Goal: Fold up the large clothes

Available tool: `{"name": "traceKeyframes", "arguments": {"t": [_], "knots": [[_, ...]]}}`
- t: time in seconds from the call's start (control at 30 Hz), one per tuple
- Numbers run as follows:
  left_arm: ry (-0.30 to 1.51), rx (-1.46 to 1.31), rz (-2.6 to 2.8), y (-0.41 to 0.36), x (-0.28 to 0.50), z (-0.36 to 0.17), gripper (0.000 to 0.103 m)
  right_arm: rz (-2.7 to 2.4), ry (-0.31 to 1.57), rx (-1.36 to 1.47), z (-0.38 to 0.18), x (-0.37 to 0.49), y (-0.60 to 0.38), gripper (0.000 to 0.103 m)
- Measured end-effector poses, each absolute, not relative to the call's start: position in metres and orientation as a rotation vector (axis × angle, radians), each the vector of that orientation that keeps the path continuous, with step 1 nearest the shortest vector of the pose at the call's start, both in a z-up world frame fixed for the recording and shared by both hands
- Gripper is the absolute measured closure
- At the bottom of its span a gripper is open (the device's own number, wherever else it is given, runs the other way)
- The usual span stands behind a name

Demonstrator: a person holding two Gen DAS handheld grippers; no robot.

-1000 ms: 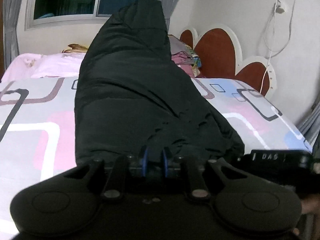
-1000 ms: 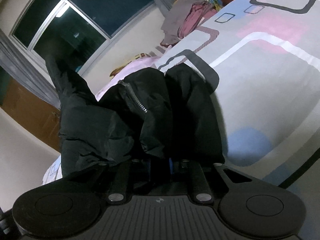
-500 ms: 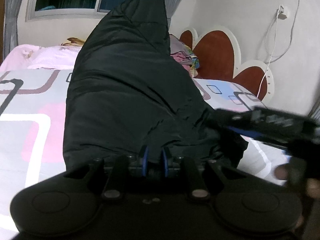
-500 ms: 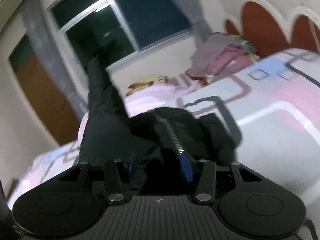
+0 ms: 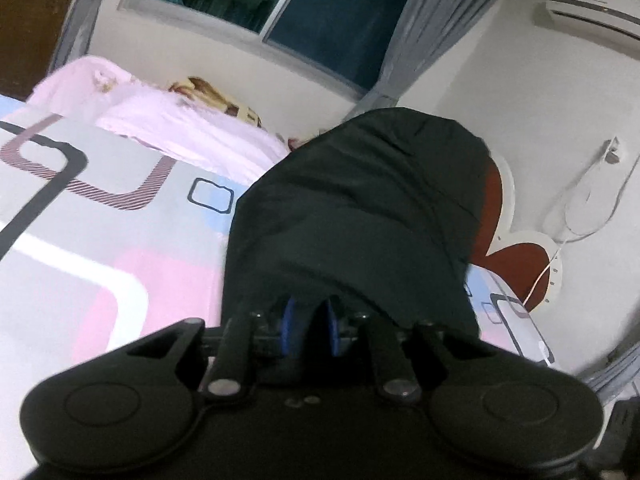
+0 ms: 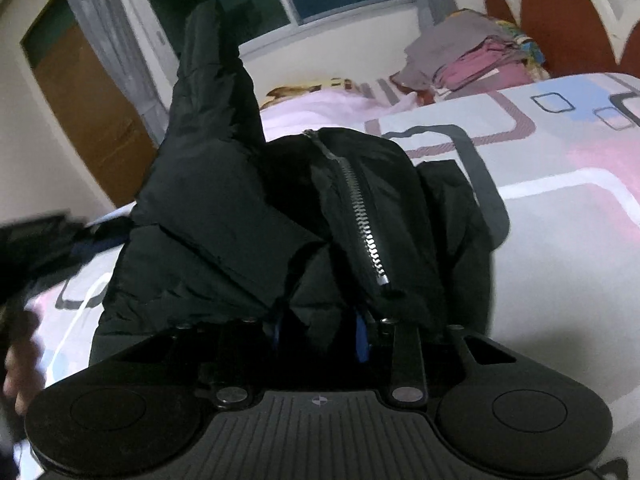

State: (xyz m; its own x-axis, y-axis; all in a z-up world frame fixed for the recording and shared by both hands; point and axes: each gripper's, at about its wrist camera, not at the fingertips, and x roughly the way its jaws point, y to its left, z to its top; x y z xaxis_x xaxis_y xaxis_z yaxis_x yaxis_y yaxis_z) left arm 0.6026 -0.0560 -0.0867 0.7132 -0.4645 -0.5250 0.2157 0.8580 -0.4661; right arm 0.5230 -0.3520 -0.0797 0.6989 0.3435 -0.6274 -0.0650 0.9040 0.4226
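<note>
Left gripper (image 5: 309, 330) pinches the black puffer jacket (image 5: 352, 216) narrowly; right gripper (image 6: 319, 330), jaws just closing on its zipper edge (image 6: 362, 216), may slip, collapsing the fold onto the bed (image 6: 560, 240).

window (image 5: 280, 4) dark | curtains (image 5: 404, 28) grey; headboard (image 5: 516, 264) red-brown | air conditioner (image 5: 592, 12) on wall

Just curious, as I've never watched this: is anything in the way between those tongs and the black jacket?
Nothing visible. The black jacket already sits between both tongs: left tongs are pinched on its fabric, right tongs have fabric bunched between them.
</note>
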Motion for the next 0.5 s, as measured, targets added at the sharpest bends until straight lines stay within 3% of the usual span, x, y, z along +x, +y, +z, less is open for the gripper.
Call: {"name": "traceKeyframes", "arguments": {"t": [0.2,0.27,0.5], "knots": [[0.718,-0.264,-0.389,-0.074,0.609,-0.083,0.087,0.265,0.693,0.399,-0.058,0.530,-0.360,0.069],[0.713,-0.277,-0.378,-0.077,0.605,-0.084,0.087,0.272,0.666,0.390,-0.049,0.541,-0.357,0.063],[0.723,-0.252,-0.374,-0.082,0.605,-0.077,0.087,0.324,0.620,0.365,-0.025,0.604,-0.334,0.056]]}}
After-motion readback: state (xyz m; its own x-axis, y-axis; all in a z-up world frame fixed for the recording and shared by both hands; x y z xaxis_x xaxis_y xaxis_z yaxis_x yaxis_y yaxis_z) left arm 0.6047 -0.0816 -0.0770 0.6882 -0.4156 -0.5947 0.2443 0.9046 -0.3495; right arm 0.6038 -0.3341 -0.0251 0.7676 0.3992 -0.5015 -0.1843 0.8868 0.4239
